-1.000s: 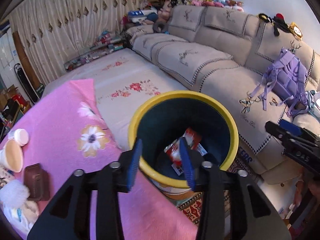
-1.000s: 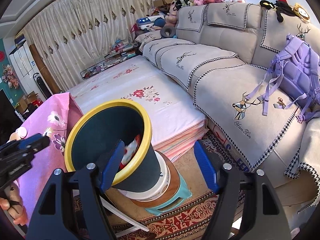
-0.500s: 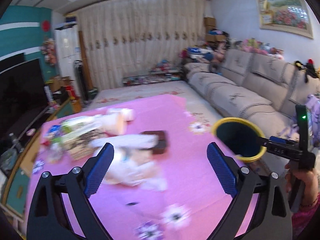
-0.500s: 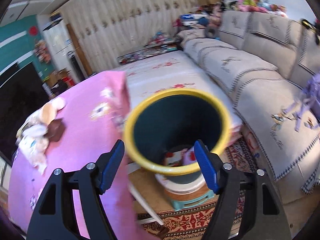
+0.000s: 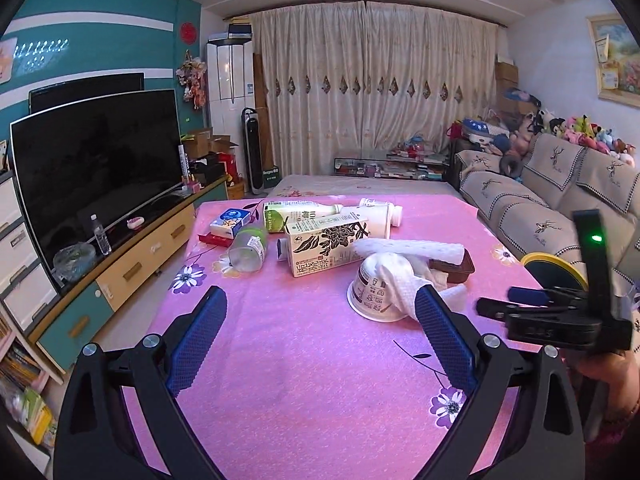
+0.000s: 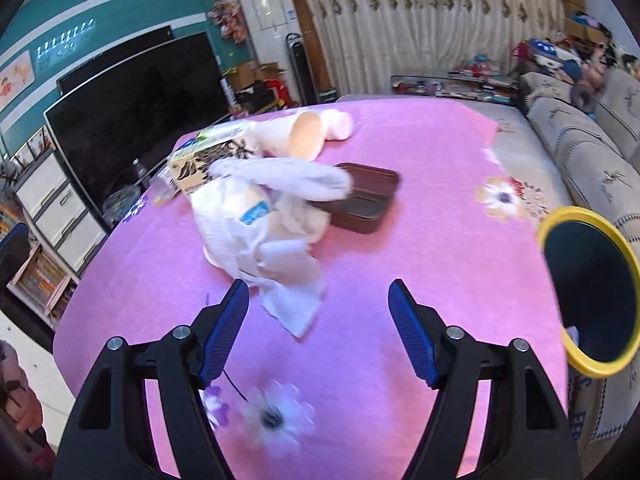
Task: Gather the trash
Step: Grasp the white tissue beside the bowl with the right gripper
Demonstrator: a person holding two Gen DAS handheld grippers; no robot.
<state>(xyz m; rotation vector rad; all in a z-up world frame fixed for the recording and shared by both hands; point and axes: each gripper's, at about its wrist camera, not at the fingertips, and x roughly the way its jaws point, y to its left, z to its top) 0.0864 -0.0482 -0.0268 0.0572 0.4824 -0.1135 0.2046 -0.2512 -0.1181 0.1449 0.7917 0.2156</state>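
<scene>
Open tongs [image 6: 318, 328] nr crumpled wrapper [image 6: 264, 236]

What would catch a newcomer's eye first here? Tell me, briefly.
The bright pink flowered tablecloth fills both views, with trash heaped at its far middle: a patterned drink carton, a tipped paper bowl and crumpled white wrappers. Off the table's right edge stands the yellow-rimmed bin.

Trash lying scattered on pink cloth: milk-tea carton [image 5: 326, 246] on side, toppled paper cup [image 5: 376, 294] wearing crumpled tissue [image 6: 264, 236], brown tray [image 6: 366, 196] behind; yellow-rimmed bin [image 6: 590, 292] standing beside table edge
</scene>
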